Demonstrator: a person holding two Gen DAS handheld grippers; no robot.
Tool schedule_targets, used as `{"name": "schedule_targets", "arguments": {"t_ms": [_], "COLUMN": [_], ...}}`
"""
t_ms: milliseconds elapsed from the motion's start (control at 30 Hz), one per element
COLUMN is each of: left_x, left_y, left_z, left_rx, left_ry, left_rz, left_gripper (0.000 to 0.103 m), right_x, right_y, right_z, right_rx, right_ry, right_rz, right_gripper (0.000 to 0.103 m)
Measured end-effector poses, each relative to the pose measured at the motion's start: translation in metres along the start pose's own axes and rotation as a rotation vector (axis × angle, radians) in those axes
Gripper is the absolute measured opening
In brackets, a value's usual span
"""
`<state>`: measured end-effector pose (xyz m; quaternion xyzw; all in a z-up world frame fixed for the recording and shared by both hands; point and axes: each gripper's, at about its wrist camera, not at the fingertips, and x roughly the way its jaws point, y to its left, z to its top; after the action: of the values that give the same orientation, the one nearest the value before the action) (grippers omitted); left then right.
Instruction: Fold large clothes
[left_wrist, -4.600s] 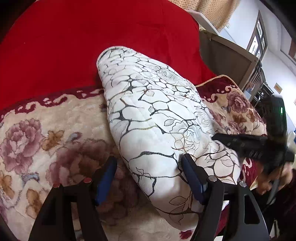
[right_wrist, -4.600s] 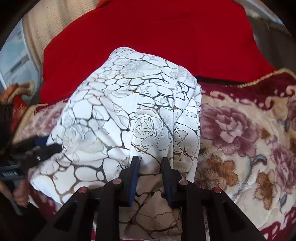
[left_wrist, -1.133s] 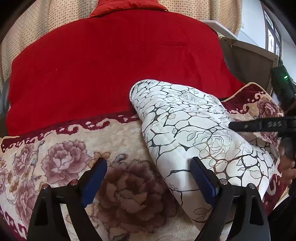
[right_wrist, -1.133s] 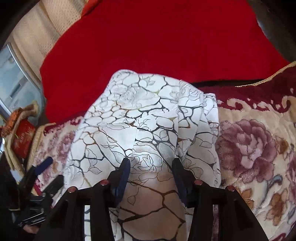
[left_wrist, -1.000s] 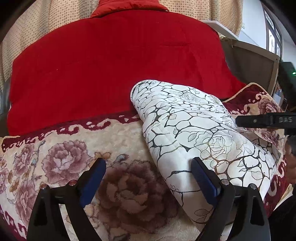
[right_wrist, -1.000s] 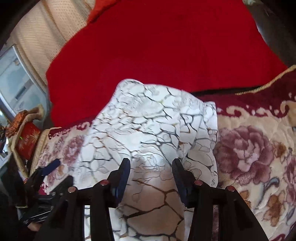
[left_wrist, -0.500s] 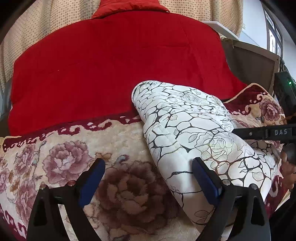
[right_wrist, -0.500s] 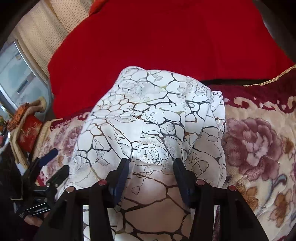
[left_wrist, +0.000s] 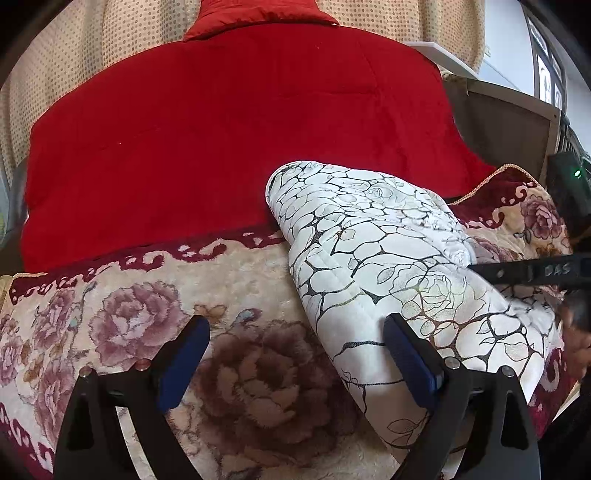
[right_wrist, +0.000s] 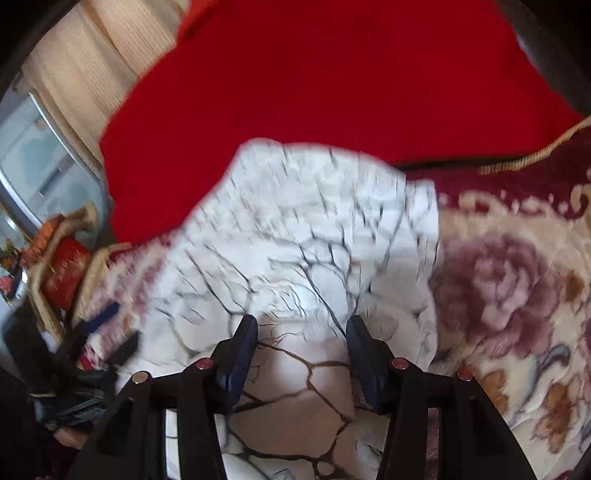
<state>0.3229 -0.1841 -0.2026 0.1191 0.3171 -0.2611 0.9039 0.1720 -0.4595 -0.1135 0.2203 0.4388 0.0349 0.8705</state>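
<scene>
A folded white quilted garment with a black crackle and rose print lies on a floral blanket. It also shows, blurred, in the right wrist view. My left gripper is open and empty, its right finger against the garment's near left edge. My right gripper is open, its fingers spread over the garment's near end without pinching it. The right gripper also shows from the side in the left wrist view. The left gripper shows at the left of the right wrist view.
A large red quilt lies behind the garment, against a dotted beige curtain. A grey board stands at the back right. A window and red and orange items sit at far left.
My right gripper, shut on the garment 4.6 s ago, has opened and now moves, blurring its view. My left gripper has pulled back and stays open. The garment rests unchanged.
</scene>
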Motion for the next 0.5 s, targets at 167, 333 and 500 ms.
{"name": "schedule_targets", "arguments": {"t_ms": [167,333,500], "left_x": [-0.001,-0.003,-0.012], "left_y": [0.001,0.000,0.000], "left_z": [0.000,0.001,0.005], "left_rx": [0.002,0.013,0.053], "left_ry": [-0.001,-0.005,-0.018], "left_rz": [0.004,0.020,0.075], "left_gripper": [0.095,0.095,0.095], "right_x": [-0.009,-0.027,-0.044], "right_y": [-0.005,-0.012,-0.006], "right_z": [0.001,0.004,0.013], "right_rx": [0.018,0.012,0.024], "right_ry": [-0.022,-0.093,-0.175], "right_rz": [0.029,0.016,0.019], "right_gripper": [0.055,0.055,0.055]}}
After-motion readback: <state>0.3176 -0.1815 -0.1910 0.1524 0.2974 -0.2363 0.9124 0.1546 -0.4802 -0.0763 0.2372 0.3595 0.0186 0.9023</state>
